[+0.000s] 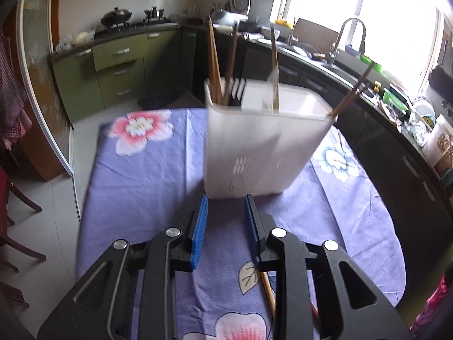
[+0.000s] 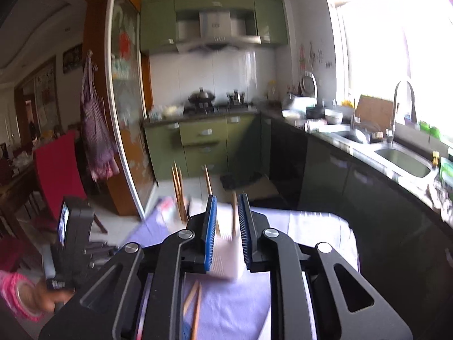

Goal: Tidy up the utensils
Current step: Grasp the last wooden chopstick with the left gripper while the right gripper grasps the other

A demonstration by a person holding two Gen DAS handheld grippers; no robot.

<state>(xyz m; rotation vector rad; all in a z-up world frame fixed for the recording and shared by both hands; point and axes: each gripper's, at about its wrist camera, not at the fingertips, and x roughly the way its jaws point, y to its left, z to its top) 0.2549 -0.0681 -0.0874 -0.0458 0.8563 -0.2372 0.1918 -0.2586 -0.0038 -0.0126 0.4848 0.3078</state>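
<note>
Chopsticks on cloth (image 1: 267, 291): loose, lying under the left gripper (image 1: 226, 232), long axis running roughly along its fingers; also seen below the right gripper (image 2: 227, 232)
Holder (image 1: 254, 147): white, upright on the purple tablecloth (image 1: 147, 187), just ahead of the left gripper; several chopsticks standing inside
Claws: both spread, pinching nothing
Judgement: either hand seems close to the loose chopsticks; which is nearer cannot be told

White utensil holder (image 1: 254, 147) ahead of blue-padded fingers (image 1: 199, 232). Brown chopsticks (image 1: 215, 65) inside. Beneath the fingers, tabletop cloth (image 1: 147, 187) purple with pink-and-white flowers.
</note>
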